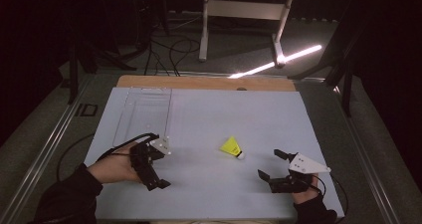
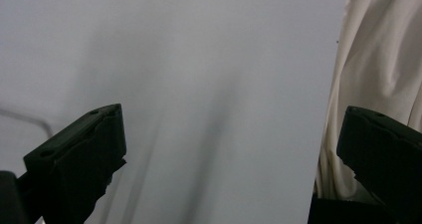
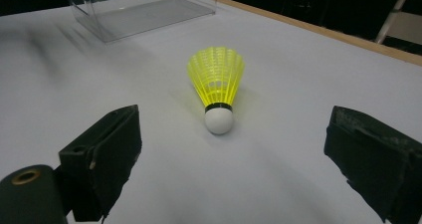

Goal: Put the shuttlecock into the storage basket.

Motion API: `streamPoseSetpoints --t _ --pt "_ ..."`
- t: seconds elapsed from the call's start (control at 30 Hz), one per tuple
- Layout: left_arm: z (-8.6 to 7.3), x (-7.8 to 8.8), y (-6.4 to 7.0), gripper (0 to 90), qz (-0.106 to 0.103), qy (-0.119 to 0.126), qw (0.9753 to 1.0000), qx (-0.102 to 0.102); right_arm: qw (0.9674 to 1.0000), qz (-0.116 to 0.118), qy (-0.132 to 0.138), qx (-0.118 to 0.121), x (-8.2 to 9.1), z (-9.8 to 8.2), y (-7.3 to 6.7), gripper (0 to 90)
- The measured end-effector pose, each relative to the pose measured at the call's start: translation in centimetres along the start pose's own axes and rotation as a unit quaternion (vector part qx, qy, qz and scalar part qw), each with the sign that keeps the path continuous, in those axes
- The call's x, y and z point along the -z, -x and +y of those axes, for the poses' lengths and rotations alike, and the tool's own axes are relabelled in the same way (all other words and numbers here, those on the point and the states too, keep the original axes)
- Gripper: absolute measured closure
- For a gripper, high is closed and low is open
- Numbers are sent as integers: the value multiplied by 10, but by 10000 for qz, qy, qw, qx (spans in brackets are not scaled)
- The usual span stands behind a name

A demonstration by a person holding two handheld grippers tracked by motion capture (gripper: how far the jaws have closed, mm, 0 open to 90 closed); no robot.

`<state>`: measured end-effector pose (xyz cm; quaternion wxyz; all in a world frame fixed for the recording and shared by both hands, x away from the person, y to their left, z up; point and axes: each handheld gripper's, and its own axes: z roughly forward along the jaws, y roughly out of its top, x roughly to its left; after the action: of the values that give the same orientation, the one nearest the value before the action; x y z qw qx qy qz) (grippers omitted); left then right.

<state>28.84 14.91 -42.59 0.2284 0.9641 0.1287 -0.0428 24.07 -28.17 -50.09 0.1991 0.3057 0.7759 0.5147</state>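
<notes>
Yellow shuttlecock point(image 1: 233, 147) lies on its side on the white surface point(image 1: 209, 109), centre-lower of the high view, white cork tip toward lower right, skirt toward upper left. Nothing touching it

Right gripper point(image 1: 271, 164) at lower right of the high view, held by a hand point(image 1: 304, 194) coming in from the bottom edge, jaws spread wide and empty, aimed toward the shuttlecock but clearly apart from it. Right gripper view: shuttlecock point(image 3: 217, 87) sits centre frame between and beyond the two black jaws, cork end nearest the camera, skirt pointing away

Left gripper point(image 1: 152, 167) at lower left of the high view, in the other hand point(image 1: 112, 168), jaws apart and holding nothing, near the surface. Left gripper view: both jaws wide apart over bare white surface point(image 2: 199, 84), pale cloth point(image 2: 378, 59) at right edge

Clear plastic box point(image 1: 144, 112) sits at upper left of the surface, just beyond the left gripper, well apart from the shuttlecock. In the right gripper view it's the clear box point(image 3: 139, 10) at upper left
</notes>
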Motion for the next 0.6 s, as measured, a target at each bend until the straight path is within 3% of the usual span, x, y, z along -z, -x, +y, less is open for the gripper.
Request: streamPoseSetpoints --t 0.4,0.6 --pt "26 -7 -5 0 -150 -9 9995 -286 10000 36 11 -17 0 0 1 81" --pt "39 -12 -7 0 -255 -17 9991 -337 10000 31 8 -17 0 0 0 81"
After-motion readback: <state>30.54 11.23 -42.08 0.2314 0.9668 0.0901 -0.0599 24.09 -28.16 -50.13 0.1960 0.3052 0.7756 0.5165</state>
